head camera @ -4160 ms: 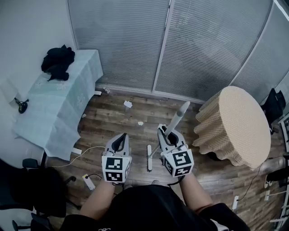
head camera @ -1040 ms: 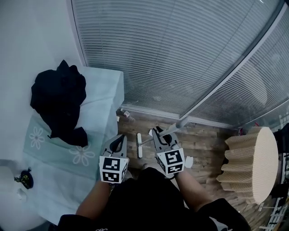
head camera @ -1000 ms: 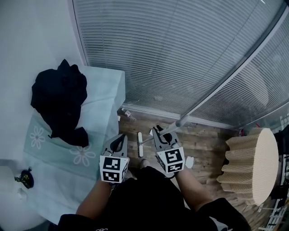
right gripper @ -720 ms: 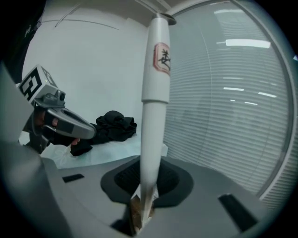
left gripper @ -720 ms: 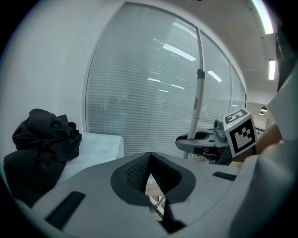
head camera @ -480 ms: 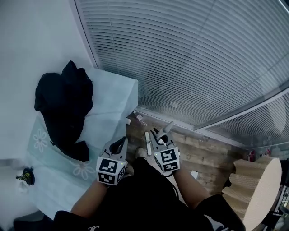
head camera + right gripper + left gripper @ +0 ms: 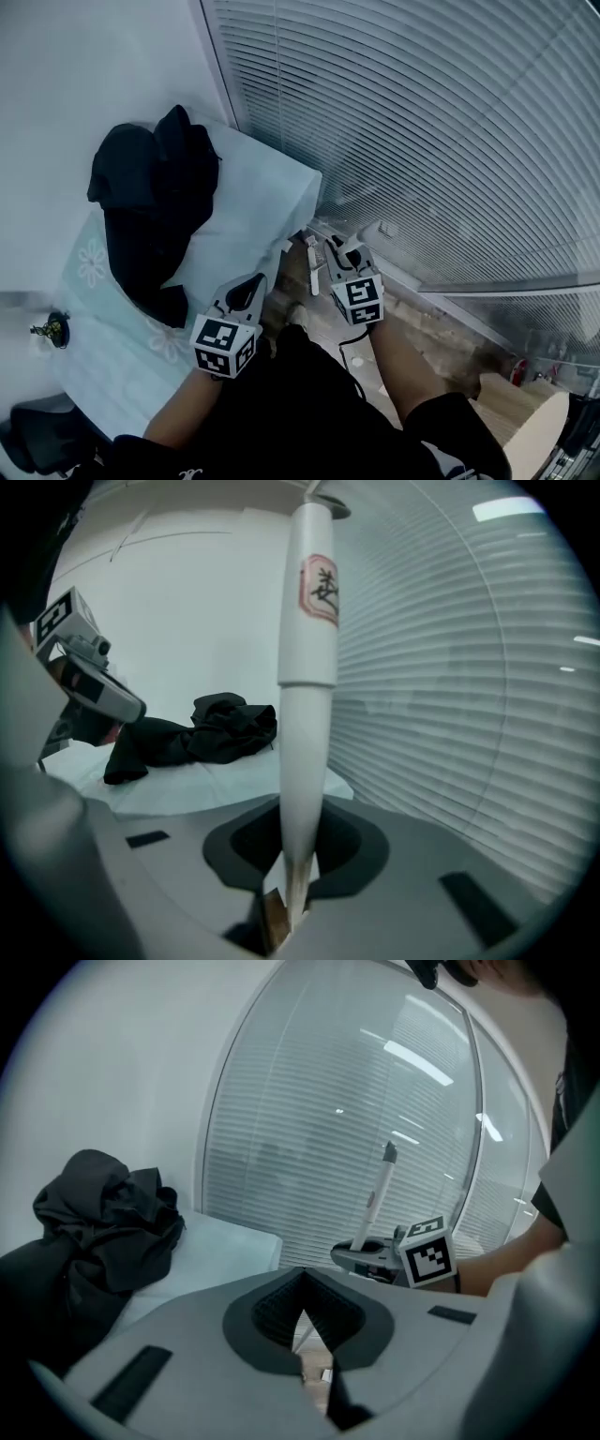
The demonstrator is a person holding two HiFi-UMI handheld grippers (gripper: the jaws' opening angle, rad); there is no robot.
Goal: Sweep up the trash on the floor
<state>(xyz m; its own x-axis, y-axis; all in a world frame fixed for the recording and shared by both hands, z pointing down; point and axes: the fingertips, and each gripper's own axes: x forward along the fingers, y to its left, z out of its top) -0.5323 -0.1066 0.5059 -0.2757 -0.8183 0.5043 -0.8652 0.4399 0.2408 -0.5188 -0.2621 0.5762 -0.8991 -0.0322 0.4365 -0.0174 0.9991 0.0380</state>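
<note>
My right gripper [image 7: 336, 247] is shut on the white broom handle [image 7: 307, 714], which runs straight up between its jaws [image 7: 281, 919]. In the head view the white broom head [image 7: 313, 268] rests on the wood floor beside the table corner, close to the blinds. The left gripper view shows the handle [image 7: 377, 1202] rising from the right gripper [image 7: 373, 1256]. My left gripper [image 7: 251, 281] hangs over the table's edge, shut with nothing in it [image 7: 315, 1389]. A small pale scrap [image 7: 325, 1373] on the floor shows through the slit between its jaws.
A table with a pale green cloth [image 7: 246, 202] stands at the left, with black clothing [image 7: 155, 187] heaped on it. Grey blinds [image 7: 422, 122] fill the wall ahead. A wicker round table [image 7: 539, 439] is at the bottom right. A black chair [image 7: 37, 442] sits at the bottom left.
The view has swung left, toward the table corner and the blinds. Both grippers and the broom have come up close to the wall. The right gripper's hold on the handle is unchanged.
</note>
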